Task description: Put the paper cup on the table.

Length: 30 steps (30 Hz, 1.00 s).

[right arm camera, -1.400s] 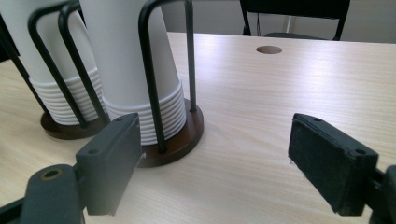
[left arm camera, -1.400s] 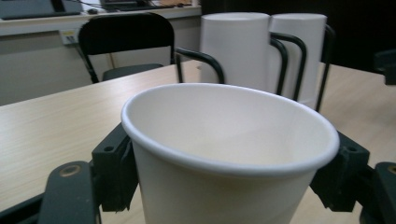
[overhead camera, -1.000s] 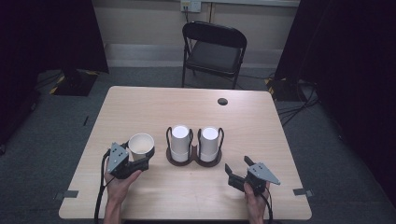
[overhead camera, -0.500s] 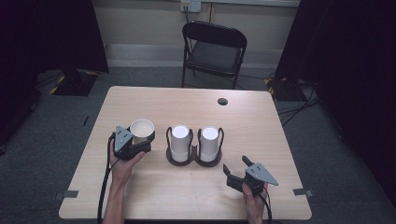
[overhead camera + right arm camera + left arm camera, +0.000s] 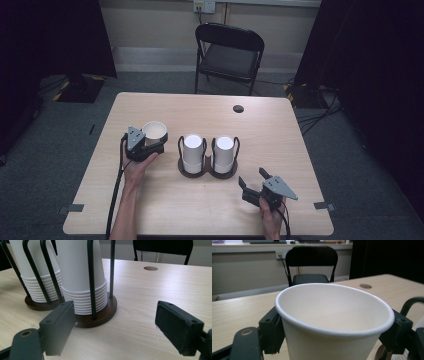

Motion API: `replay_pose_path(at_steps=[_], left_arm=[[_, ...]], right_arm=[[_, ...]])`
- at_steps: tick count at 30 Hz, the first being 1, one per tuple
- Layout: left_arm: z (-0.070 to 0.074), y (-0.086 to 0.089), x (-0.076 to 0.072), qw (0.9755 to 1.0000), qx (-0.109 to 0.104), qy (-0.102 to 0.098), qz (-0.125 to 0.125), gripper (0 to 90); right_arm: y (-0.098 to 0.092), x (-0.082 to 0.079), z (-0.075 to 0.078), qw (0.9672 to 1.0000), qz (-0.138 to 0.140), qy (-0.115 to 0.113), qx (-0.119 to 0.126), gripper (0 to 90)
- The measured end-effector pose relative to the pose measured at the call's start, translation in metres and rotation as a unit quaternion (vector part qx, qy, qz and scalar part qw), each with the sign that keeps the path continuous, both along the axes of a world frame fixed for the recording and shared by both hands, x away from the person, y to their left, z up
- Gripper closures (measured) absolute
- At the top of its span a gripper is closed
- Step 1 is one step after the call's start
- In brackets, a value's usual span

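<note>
Paper cup handling at a wooden table [image 5: 165, 200]. The left gripper [image 5: 142, 145] was closed on a single paper cup [image 5: 154, 131], one jaw on each side of its wall, and held it upright and open end up near the table's left edge, left of the cup holder [image 5: 208, 170]. In the left gripper view the cup [image 5: 332, 322] appeared empty. The holder, a dark double base with wire uprights, stood near the middle of the table and carried two stacks of upturned cups [image 5: 192, 150], seen close up in the right gripper view [image 5: 82, 277]. The right gripper [image 5: 253, 186] waited near the table's front edge on the right, its jaws spread wide and holding nothing. Judged from this arrangement, one cup was out of the holder and in hand; setting it down somewhere remained to be done.
</note>
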<state>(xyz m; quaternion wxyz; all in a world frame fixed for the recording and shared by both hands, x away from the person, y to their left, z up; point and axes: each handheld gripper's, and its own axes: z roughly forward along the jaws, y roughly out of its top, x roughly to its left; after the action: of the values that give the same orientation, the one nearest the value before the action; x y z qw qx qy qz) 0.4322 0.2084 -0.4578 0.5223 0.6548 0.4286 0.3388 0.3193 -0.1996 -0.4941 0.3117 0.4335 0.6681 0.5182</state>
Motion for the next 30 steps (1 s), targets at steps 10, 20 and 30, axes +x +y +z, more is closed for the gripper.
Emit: replay_pose_path(at_steps=[10, 20, 30], left_arm=[[-0.018, -0.001, 0.017, 0.9993, -0.018, 0.031, 0.013, 20.4], [-0.031, -0.002, 0.020, 0.9986, -0.008, 0.052, 0.011, 20.1], [-0.034, 0.000, 0.019, 0.9981, -0.003, 0.061, 0.010, 16.0]], right_arm=[[0.002, 0.001, 0.000, 0.9999, 0.004, 0.006, -0.007, 15.7], [0.002, 0.001, 0.000, 0.9999, 0.005, 0.007, -0.007, 15.7], [0.001, 0.002, 0.000, 0.9999, 0.004, 0.010, -0.005, 15.7]])
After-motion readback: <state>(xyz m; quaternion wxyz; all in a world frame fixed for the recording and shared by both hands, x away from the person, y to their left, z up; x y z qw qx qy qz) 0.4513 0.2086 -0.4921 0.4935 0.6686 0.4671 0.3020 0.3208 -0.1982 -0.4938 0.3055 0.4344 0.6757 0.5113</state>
